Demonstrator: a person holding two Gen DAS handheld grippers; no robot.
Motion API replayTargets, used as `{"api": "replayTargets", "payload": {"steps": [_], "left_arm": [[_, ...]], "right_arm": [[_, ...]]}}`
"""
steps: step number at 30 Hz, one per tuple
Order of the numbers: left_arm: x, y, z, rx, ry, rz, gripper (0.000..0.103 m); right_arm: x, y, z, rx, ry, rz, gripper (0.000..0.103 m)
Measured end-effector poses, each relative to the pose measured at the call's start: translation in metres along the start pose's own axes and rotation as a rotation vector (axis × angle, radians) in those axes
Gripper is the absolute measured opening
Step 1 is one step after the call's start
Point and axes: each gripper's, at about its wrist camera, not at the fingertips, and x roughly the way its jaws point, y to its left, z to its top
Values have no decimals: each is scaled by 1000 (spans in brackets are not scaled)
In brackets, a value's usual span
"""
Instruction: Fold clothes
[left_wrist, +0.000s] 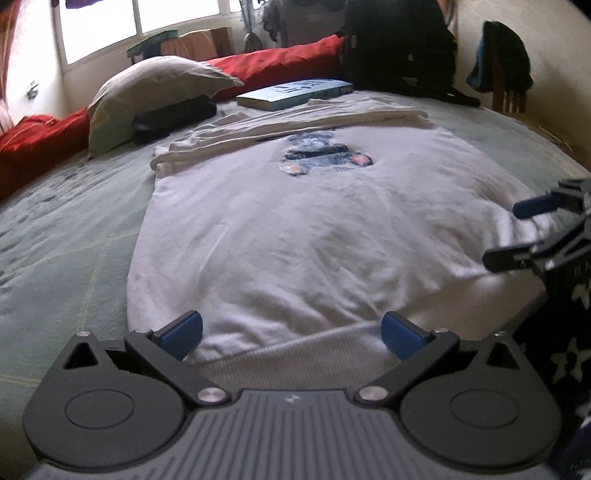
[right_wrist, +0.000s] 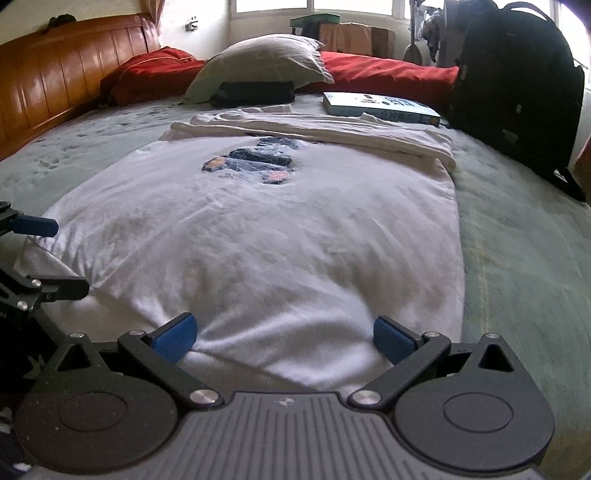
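Note:
A white T-shirt (left_wrist: 295, 229) with a dark blue print (left_wrist: 325, 155) lies flat on the bed, its far part folded over into a long band (left_wrist: 288, 122). It also shows in the right wrist view (right_wrist: 273, 229). My left gripper (left_wrist: 291, 334) is open, its blue pads on either side of the shirt's near ribbed edge. My right gripper (right_wrist: 284, 338) is open over the near edge of the shirt further right. Each gripper shows in the other's view, the right gripper (left_wrist: 517, 232) at the right edge, the left gripper (right_wrist: 51, 254) at the left edge.
The bed has a grey-green cover (left_wrist: 66, 236). At the far side lie a pillow (left_wrist: 155, 88), a black pouch (left_wrist: 173, 118), a book (left_wrist: 295, 94), red bedding (left_wrist: 280, 62) and a black backpack (left_wrist: 399, 48). A wooden headboard (right_wrist: 55, 74) stands at the left.

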Motion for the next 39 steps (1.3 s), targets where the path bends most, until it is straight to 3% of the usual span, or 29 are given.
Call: {"api": "replayTargets", "payload": {"steps": [13, 19, 24, 30, 36, 39], "left_arm": [[-19, 1, -5, 40, -38, -5, 102], [-14, 6, -17, 1, 13, -8, 102], [-29, 6, -28, 45, 20, -6, 102], [-41, -16, -25, 249, -91, 44, 102], [-30, -49, -32, 455, -121, 73, 102], [-28, -59, -35, 512, -143, 68, 102]], "right_arm": [[-28, 6, -13, 7, -18, 10, 103], [-32, 3, -19, 21, -24, 24, 103], [-38, -1, -25, 29, -34, 23, 103], [-46, 21, -19, -140, -85, -15, 103], [-37, 44, -21, -278, -61, -14, 103], [-34, 48, -22, -306, -56, -12, 103]]}}
